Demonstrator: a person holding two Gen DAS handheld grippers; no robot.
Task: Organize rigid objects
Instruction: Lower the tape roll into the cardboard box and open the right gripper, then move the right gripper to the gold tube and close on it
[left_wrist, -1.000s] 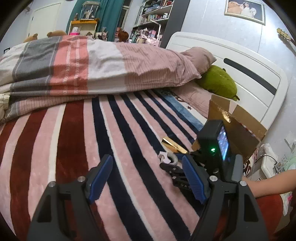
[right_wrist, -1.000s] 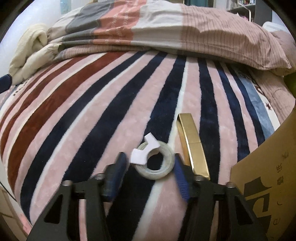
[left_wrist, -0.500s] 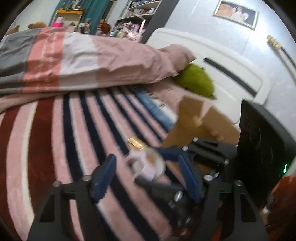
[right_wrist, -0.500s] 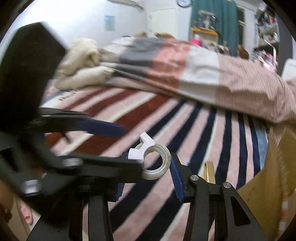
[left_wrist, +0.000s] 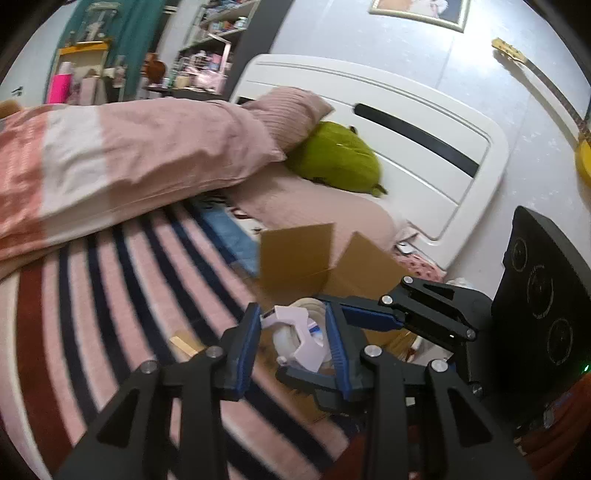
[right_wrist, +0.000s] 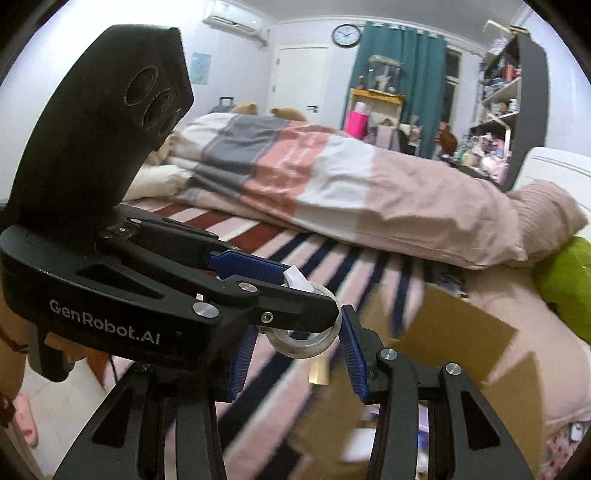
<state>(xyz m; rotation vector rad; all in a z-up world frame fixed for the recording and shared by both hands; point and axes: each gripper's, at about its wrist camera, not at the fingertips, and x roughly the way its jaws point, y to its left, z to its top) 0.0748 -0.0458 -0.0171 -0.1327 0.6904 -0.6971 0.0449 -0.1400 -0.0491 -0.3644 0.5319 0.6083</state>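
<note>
L wrist view: left claw (left_wrist: 291, 341) sits with its blue pads either side of the tape roll (left_wrist: 308, 336) w/ white dispenser clip; the pads look in contact, so prob. clamped on it. Right claw (left_wrist: 332, 339) crosses in from the right, its pads also at the roll, so this reads as a hand-over in mid air above the striped blanket (left_wrist: 122, 295). To do it well: one claw should only let go once the other's grip is firm, and keep the roll level. Cardboard box (left_wrist: 295, 254) just behind, flaps up; contents not visible here. Gold bar (left_wrist: 183, 341) lies on the blanket.

R wrist view: right claw (right_wrist: 295, 350) pads flank the tape roll (right_wrist: 304, 339), clamped or nearly; left claw (right_wrist: 291, 291) tips pinch the clip end. Cardboard box (right_wrist: 454, 332) near, low right; inside blurred, can't tell what's in it.
</note>
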